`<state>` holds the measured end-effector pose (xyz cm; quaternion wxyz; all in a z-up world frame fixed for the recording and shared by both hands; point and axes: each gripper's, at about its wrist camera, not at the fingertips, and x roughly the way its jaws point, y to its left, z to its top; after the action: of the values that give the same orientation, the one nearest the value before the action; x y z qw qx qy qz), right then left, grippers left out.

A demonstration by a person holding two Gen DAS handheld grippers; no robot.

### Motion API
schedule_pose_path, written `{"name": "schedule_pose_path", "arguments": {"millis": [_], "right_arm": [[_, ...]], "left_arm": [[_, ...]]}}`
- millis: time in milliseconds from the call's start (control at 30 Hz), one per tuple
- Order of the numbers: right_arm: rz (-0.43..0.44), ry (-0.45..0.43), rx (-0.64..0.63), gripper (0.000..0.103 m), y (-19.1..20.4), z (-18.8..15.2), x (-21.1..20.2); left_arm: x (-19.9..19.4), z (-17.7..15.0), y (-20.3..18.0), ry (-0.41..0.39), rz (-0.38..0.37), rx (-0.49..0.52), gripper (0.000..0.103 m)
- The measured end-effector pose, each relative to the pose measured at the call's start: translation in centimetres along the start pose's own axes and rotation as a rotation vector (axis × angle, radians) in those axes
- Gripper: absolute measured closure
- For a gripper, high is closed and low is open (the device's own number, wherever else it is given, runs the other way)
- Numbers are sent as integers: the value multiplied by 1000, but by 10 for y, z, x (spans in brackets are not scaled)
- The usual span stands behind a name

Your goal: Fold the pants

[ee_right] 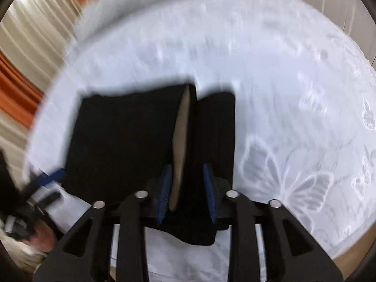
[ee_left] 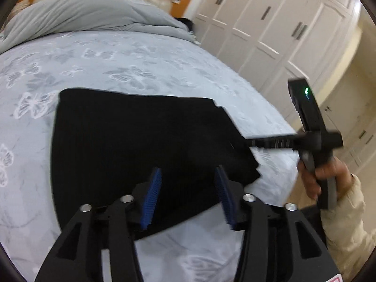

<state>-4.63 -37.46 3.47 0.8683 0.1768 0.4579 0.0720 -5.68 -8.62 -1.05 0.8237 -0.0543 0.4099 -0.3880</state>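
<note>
The black pants [ee_left: 141,145] lie folded flat on the butterfly-print bedspread [ee_left: 117,58]. The left gripper [ee_left: 189,197] hovers over their near edge, jaws apart, nothing pinched. The right gripper [ee_right: 188,190] — jaws spread too — hangs above the fold, a tan lining [ee_right: 181,141] showing between layers.

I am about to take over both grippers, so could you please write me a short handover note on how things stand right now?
Left gripper: open, nothing between its fingers, over the near edge of the pants.
Right gripper: open, over the pants; picture blurred, no grip visible.
Pants: black, lying in a compact folded block on the butterfly-print bed cover; a pale inner strip shows along one fold.
Done: the pants look folded and let go.
Left: probably only tidying uneven edges.
</note>
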Motion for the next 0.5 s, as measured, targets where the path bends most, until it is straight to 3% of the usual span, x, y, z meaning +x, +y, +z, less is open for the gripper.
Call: {"name": "schedule_pose_path", "arguments": {"millis": [33, 67, 133, 167, 267, 300, 333, 367, 500], "right_arm": [[49, -29, 24, 22, 0, 2, -6], [110, -34, 40, 20, 5, 5, -8], [197, 20, 19, 27, 17, 5, 3], [190, 50, -5, 35, 24, 6, 11], [64, 151, -81, 38, 39, -6, 43], [54, 167, -88, 43, 43, -6, 47], [33, 178, -108, 65, 48, -8, 57], [20, 180, -131, 103, 55, -13, 54], [-28, -8, -232, 103, 74, -5, 3]], "left_arm": [[-8, 1, -2, -28, -9, 3, 29], [-18, 3, -3, -76, -18, 3, 24], [-38, 9, 0, -155, -15, -4, 17], [-43, 11, 3, -172, -8, -14, 17], [-53, 21, 24, -210, 59, -77, 17], [-55, 23, 33, -215, 96, -109, 17], [-55, 24, 41, -216, 129, -139, 17], [-55, 25, 47, -215, 150, -158, 17], [-58, 24, 67, -201, 242, -230, 17]]}}
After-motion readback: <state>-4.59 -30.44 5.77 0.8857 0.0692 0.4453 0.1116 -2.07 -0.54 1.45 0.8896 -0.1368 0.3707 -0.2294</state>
